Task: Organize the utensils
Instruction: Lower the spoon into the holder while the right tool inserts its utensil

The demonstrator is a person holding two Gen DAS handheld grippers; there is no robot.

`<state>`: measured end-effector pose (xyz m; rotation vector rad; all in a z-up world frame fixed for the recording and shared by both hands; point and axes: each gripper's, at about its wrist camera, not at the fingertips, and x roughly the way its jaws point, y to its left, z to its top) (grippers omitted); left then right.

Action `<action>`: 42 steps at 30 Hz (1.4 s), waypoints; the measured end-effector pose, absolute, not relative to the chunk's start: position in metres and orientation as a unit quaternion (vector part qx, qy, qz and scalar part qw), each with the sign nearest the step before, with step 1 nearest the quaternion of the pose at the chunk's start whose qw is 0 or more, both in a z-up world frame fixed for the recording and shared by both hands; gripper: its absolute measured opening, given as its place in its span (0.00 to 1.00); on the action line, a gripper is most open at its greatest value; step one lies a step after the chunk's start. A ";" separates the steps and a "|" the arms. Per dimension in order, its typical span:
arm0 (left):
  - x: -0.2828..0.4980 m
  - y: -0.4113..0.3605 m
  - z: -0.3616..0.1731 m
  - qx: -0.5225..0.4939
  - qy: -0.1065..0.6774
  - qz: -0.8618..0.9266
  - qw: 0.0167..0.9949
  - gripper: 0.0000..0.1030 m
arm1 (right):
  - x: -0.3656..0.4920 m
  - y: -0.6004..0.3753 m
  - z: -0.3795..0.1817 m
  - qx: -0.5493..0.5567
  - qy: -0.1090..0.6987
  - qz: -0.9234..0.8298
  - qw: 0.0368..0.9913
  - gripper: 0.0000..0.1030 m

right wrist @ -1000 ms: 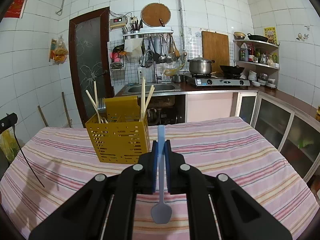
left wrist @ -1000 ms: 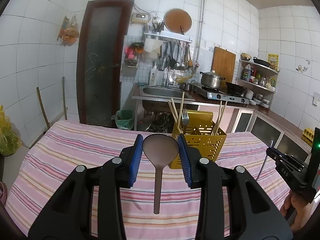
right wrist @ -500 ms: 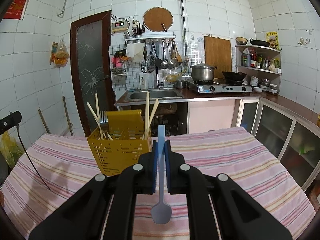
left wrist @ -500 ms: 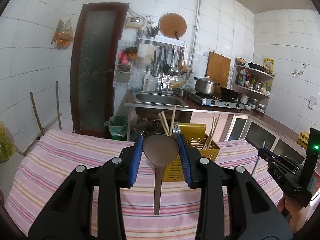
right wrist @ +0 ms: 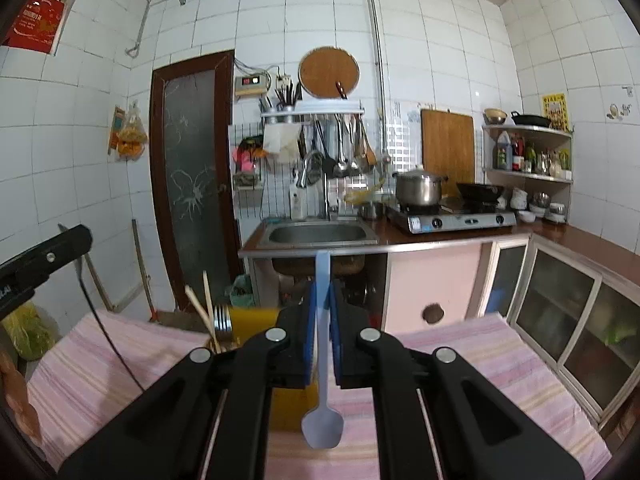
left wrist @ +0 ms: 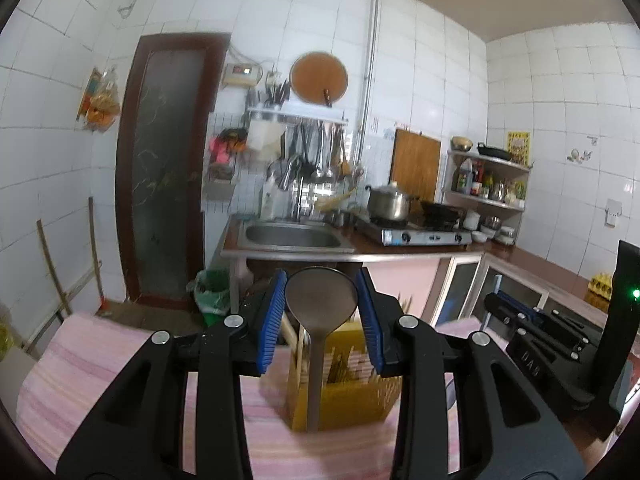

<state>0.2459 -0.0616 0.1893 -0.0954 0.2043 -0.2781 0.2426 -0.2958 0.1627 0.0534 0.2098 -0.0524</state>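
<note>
The brown ladle [left wrist: 321, 300] sits bowl-up between the blue pads [left wrist: 272, 320] of the left claw [left wrist: 321, 312], which grips it by the bowl's edges; its handle hangs toward 6 o'clock in front of the yellow caddy [left wrist: 344, 400]. The caddy stands on the pink striped table [left wrist: 80, 360] directly beyond that claw, at 6 o'clock from the ladle's bowl, with chopsticks [left wrist: 298, 344] and other utensils standing inside it; the picture is blurred there. In the left wrist view the right claw's black body [left wrist: 540, 332] shows at 3 o'clock.

The blue spoon [right wrist: 322, 424] is clamped by its handle in the right claw [right wrist: 322, 344], whose jaws are closed on it. The handle tip sticks up toward 12 o'clock and the bowl hangs at 6 o'clock, above the table [right wrist: 480, 352]. From this view the caddy [right wrist: 252, 320] lies at 9 to 10 o'clock of the claw, partly hidden behind it, with chopsticks [right wrist: 200, 304] and a bunch of forks [right wrist: 222, 322] rising from its left side. The left claw's black body [right wrist: 44, 256] enters at 9 o'clock.

Beyond the table, at 12 o'clock, are a steel sink [right wrist: 318, 234], a stove with a pot [right wrist: 418, 188], and a rack of hanging utensils [right wrist: 340, 144].
</note>
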 end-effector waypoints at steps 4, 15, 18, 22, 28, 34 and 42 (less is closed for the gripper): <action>0.273 -0.071 0.203 -0.053 0.094 -0.145 0.984 0.34 | 0.264 -0.292 0.177 0.033 0.093 -0.022 0.995 0.07; 0.340 -0.084 0.174 -0.062 0.111 -0.159 0.979 0.34 | 0.325 -0.287 0.161 0.048 0.100 -0.011 0.994 0.07; 0.354 -0.087 0.157 -0.058 0.123 -0.158 0.978 0.34 | 0.336 -0.289 0.149 0.046 0.109 -0.015 0.993 0.07; 0.366 -0.088 0.135 -0.066 0.143 -0.156 0.975 0.34 | 0.346 -0.293 0.131 0.050 0.129 -0.015 0.990 0.07; 0.378 -0.087 0.108 -0.061 0.169 -0.146 0.973 0.34 | 0.349 -0.293 0.112 0.037 0.154 -0.017 0.987 0.07; 0.375 -0.077 0.097 -0.073 0.197 -0.137 0.968 0.34 | 0.349 -0.295 0.100 0.037 0.182 -0.018 0.983 0.08; 0.321 -0.044 0.120 -0.065 0.179 -0.102 0.976 0.73 | 0.338 -0.300 0.097 0.024 0.215 -0.027 0.976 0.17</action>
